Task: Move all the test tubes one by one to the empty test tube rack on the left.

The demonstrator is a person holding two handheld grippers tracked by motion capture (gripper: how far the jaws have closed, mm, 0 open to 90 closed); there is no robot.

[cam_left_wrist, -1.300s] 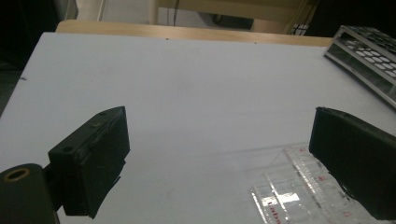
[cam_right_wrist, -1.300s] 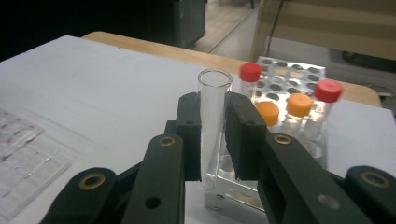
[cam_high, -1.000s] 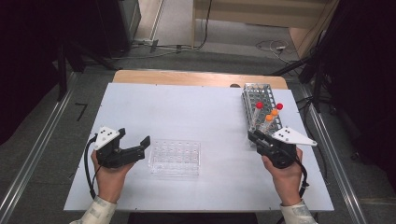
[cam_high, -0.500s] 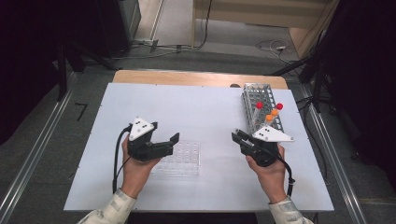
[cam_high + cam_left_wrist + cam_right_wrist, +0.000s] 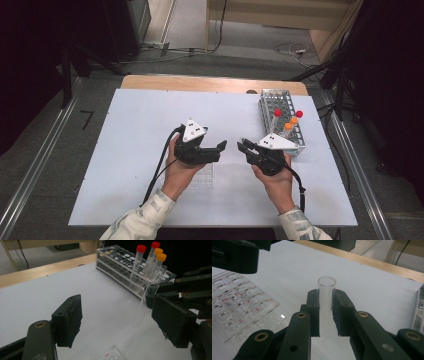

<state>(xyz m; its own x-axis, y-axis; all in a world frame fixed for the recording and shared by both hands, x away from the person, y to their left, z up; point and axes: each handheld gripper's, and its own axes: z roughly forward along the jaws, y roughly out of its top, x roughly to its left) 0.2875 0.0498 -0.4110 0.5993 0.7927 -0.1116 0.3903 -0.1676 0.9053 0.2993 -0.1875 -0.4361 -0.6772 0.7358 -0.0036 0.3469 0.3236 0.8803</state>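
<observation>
The right hand-held gripper [image 5: 325, 311] is clamped on a clear, uncapped, round-mouthed plastic test tube [image 5: 326, 290]; its flat matte-black pads press the tube's sides just below the rim, w/ the open mouth standing above them. In the left gripper view the same tube [image 5: 143, 305] shows as a thin see-through cylinder w/ a rounded bottom, hanging tilted above the tabletop and not touching it, as far as that angle lets one judge.

The left hand-held gripper [image 5: 120, 322] holds nothing. Its jaws have just been closing but a fair gap remains between the two blocky black pads, w/ only bare tabletop seen through it. In the high view the left hand-held gripper [image 5: 220, 148] and the right one [image 5: 242, 145] point at each other near the table's middle, close but apart.

The smooth pale-grey tabletop [image 5: 140, 125] has a light wood strip along its far edge. The clear acrylic well plate w/ rows of round holes and small red numbers [image 5: 239, 302] lies flat under the left hand. At the right rear stands the shiny perforated metal tube rack [image 5: 117, 261], holding two red-capped tubes [image 5: 138, 258] and two orange-capped tubes [image 5: 158, 262], all slim and clear-bodied.
</observation>
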